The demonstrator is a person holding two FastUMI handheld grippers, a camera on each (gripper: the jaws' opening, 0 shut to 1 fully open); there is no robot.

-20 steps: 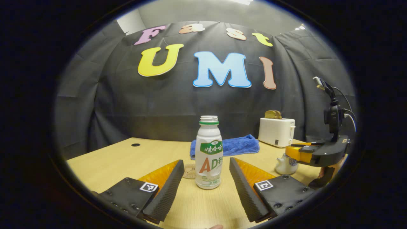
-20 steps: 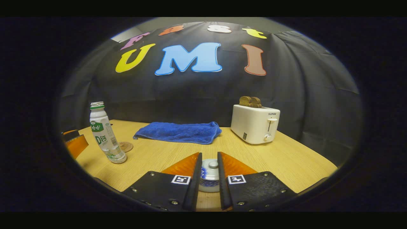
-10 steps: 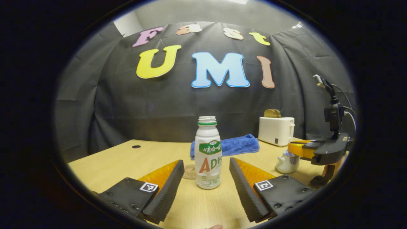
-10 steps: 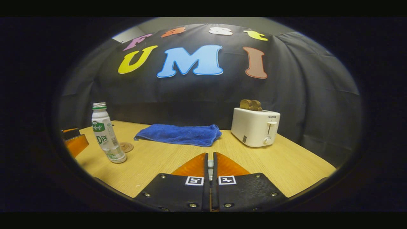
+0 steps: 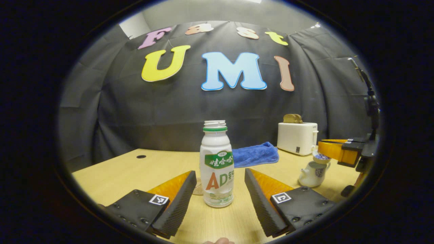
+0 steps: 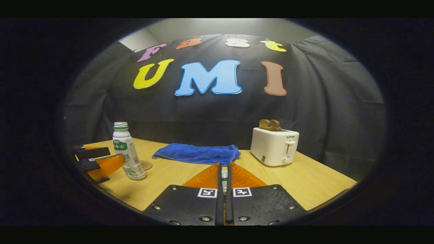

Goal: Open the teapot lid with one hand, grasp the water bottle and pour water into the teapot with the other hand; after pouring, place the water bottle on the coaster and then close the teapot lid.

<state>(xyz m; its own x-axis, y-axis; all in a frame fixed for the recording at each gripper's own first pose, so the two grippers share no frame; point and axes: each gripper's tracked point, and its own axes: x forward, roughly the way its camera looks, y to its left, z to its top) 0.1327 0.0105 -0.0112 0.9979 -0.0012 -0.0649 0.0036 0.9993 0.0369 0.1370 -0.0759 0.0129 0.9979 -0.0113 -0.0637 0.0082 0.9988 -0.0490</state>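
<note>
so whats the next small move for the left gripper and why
Probably ease forward, then close on the water bottle. The left gripper is open with the bottle upright between its fingers, not yet touched. The right gripper already holds the lid above the teapot.

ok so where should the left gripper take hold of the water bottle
Grip the water bottle across its labelled middle, coming in level from the front. It stands upright and uncapped between the open fingers of the left gripper, so a mid-body hold should keep it steady.
</note>
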